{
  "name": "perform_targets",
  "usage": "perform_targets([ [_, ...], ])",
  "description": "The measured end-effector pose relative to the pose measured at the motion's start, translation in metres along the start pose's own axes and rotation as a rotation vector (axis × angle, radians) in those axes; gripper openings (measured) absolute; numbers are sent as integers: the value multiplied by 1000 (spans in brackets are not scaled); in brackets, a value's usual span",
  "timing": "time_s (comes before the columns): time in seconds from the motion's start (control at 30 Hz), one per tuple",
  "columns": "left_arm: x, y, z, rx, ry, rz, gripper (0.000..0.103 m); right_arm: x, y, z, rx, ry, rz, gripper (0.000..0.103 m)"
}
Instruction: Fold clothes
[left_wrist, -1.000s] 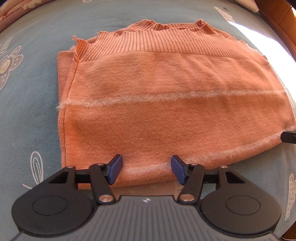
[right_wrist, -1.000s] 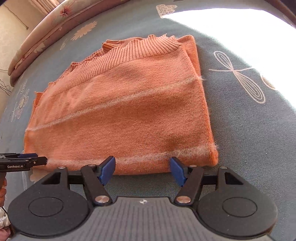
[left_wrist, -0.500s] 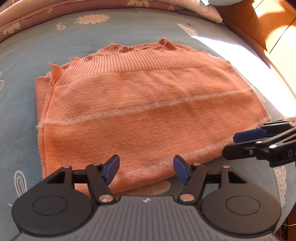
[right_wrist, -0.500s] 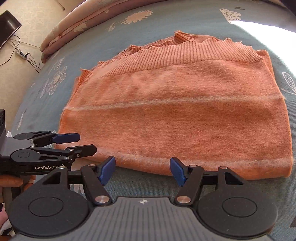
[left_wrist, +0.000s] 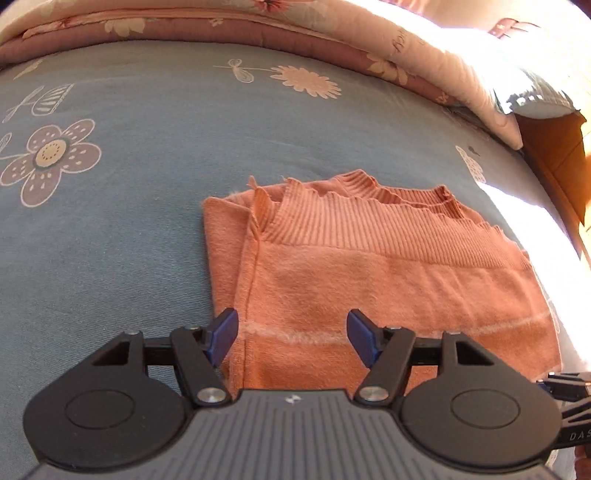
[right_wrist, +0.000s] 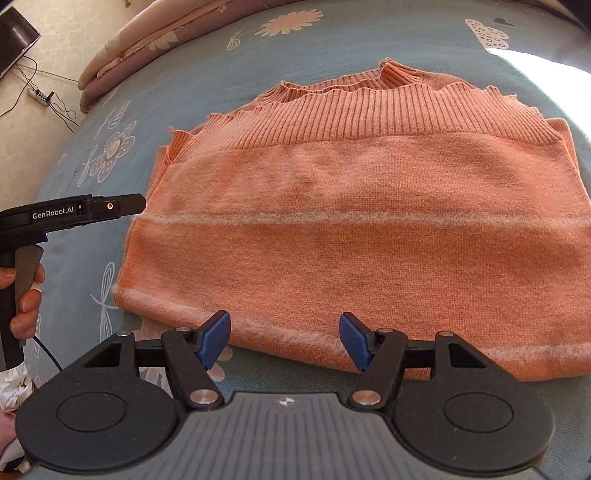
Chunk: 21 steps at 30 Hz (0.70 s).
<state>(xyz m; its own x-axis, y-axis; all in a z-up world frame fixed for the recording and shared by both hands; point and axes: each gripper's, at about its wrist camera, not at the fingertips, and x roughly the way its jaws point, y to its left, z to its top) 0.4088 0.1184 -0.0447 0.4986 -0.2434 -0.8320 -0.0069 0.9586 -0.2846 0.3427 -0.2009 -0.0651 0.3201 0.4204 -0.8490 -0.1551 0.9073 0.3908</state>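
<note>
The orange sweater (right_wrist: 354, 229) lies folded flat on the blue flowered bed sheet (left_wrist: 110, 229). The left gripper (left_wrist: 291, 334) tilts down over its left edge, jaws apart and gripping nothing. The right gripper (right_wrist: 284, 338) tilts down over the near hem, jaws apart, empty. A hand (right_wrist: 26, 295) holds the left gripper's handle upright.

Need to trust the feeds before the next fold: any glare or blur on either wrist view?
Left wrist view: sunlight blows out the upper right, bedding there washed white; sweater sharp. Right wrist view: blown-out patch at the top right corner of the bedsheet; knit detail crisp; fisheye bends the edges.
</note>
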Motion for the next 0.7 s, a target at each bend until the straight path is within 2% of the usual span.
perform_targets([
  [0.1,13,33,4,-168,6,-68,65,2,1,7,5,-3,-5,70],
  [0.13,20,43,3,-218,43,-100,65,2,1,9,2,-4,-6,70],
  [0.2,34,52,1,-257,101,-114,65,3,1,12,-5,-5,-12,70],
  [0.27,40,53,-2,-251,103,-82,65,4,0,15,-12,-7,-20,70],
  [0.3,42,54,-3,-253,106,-88,66,4,-1,16,-11,-8,-21,70],
  [0.37,47,59,-1,-286,121,-145,71,6,-4,20,4,-12,-22,70],
  [0.47,57,62,8,-292,142,-215,72,10,-8,24,21,-23,-27,70],
  [0.6,69,52,27,-184,149,-230,73,13,-11,29,42,-35,-32,70],
  [0.7,77,53,40,-158,131,-254,74,11,-11,32,52,-45,-22,70],
])
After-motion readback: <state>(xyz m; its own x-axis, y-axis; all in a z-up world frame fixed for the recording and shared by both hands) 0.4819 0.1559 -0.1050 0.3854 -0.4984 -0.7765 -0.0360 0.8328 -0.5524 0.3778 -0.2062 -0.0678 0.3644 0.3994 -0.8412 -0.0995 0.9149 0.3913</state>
